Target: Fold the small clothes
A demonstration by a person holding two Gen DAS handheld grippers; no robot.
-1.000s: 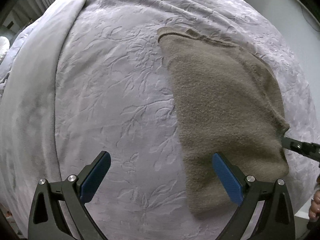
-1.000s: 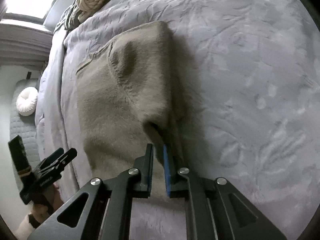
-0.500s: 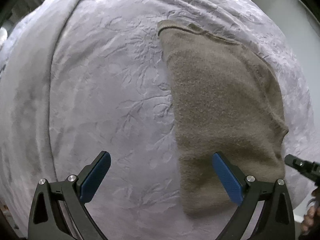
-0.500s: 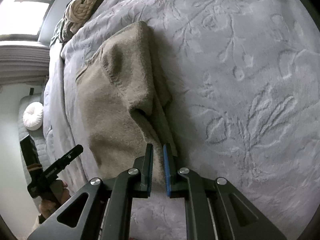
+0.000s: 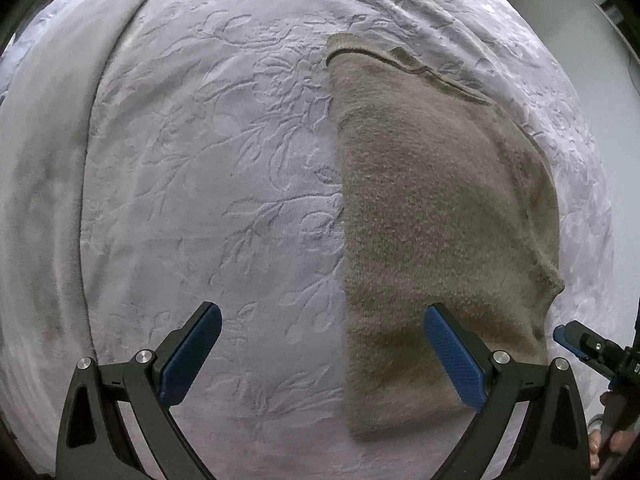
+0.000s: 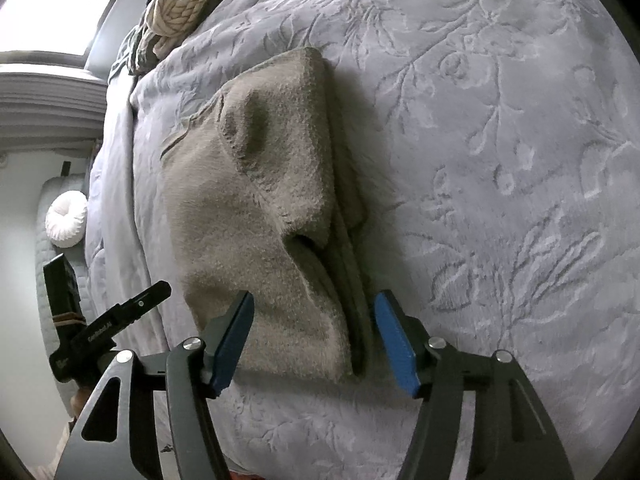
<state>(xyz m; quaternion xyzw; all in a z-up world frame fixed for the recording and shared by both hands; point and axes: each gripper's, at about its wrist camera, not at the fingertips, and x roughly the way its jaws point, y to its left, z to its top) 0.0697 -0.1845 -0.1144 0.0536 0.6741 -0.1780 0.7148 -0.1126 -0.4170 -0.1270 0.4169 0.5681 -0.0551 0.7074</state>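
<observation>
A small taupe knit garment [image 5: 436, 216] lies folded lengthwise on the lavender bedspread [image 5: 208, 184]. My left gripper [image 5: 324, 354] is open and empty, hovering above the garment's near left edge. In the right wrist view the garment [image 6: 256, 200] shows stacked layers with a raised fold along its right side. My right gripper [image 6: 314, 338] is open, its fingers straddling the garment's near end; it holds nothing. The right gripper's tip [image 5: 576, 340] shows at the left wrist view's right edge. The left gripper [image 6: 120, 320] shows at the right wrist view's left.
A braided cream cushion with dark fabric [image 6: 180, 12] lies at the bed's far end. A round white cushion [image 6: 66, 218] sits on a grey seat beside the bed. A smooth lavender sheet [image 5: 44, 160] runs along the bed's left side.
My right gripper, shut on the garment's edge, has opened and let go; the fold now rests on the garment. The left gripper stayed open and drew back slightly.
</observation>
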